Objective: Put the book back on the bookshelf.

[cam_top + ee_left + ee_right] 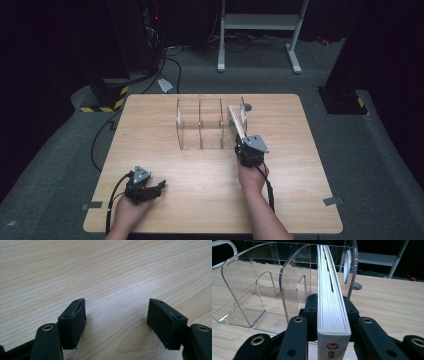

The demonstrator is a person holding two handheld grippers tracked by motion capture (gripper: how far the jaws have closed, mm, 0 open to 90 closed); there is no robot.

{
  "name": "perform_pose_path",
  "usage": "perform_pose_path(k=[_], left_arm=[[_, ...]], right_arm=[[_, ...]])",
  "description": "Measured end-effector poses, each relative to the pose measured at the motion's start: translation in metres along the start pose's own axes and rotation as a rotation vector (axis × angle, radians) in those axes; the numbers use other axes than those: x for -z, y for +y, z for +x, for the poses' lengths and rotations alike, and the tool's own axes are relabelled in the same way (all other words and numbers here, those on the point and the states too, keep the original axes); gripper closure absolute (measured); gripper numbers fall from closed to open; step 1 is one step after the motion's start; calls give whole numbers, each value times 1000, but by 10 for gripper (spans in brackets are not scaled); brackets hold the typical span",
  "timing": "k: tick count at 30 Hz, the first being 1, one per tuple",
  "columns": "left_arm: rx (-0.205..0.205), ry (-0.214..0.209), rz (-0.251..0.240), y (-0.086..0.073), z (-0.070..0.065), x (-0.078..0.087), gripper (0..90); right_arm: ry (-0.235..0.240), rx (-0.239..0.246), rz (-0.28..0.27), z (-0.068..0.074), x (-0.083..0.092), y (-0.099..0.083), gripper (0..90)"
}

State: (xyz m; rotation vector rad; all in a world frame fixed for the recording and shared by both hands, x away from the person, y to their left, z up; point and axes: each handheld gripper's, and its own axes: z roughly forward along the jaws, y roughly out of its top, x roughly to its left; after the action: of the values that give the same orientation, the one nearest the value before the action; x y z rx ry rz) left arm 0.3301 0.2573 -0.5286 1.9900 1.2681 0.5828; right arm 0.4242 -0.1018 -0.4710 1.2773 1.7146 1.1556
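Book [333,315], white with a red mark on its spine, sits clamped between the jaws of my right gripper [243,141], pages edge up. It stands on edge and reaches forward into the rightmost bay of the clear acrylic rack [200,125], which has three bays and stands at the middle of the wooden table [300,190], toward the far edge. In the right gripper view the book runs between a curved clear divider [292,285] on its left and the rack's end wall [354,270] on its right; I cannot tell whether it touches either. The spine end lies nearest the camera, outside the rack.

My left gripper [161,186] rests low at the near left part of the table, well apart from the rack. In the left gripper view its jaws stand wide apart with bare wood grain between them, gripping nothing.

A small round grey disc [248,106] lies on the table just behind the rack's right end.
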Motion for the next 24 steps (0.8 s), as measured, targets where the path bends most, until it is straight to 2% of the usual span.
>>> perform_pose_path(k=[7, 9, 11, 16, 19, 24], left_arm=[[0, 0, 0, 0, 0, 0, 315], [0, 0, 0, 0, 0, 0, 315], [0, 0, 1, 0, 0, 0, 315], [0, 0, 1, 0, 0, 0, 315], [0, 0, 1, 0, 0, 0, 316], [0, 0, 0, 0, 0, 0, 316]], right_arm=[[4, 5, 15, -2, 5, 2, 678], [6, 2, 14, -4, 6, 2, 687], [6, 0, 15, -5, 7, 1, 733], [2, 10, -1, -2, 7, 1, 750], [-4, 21, -29, 2, 5, 1, 753], [-16, 4, -46, 5, 2, 4, 753]])
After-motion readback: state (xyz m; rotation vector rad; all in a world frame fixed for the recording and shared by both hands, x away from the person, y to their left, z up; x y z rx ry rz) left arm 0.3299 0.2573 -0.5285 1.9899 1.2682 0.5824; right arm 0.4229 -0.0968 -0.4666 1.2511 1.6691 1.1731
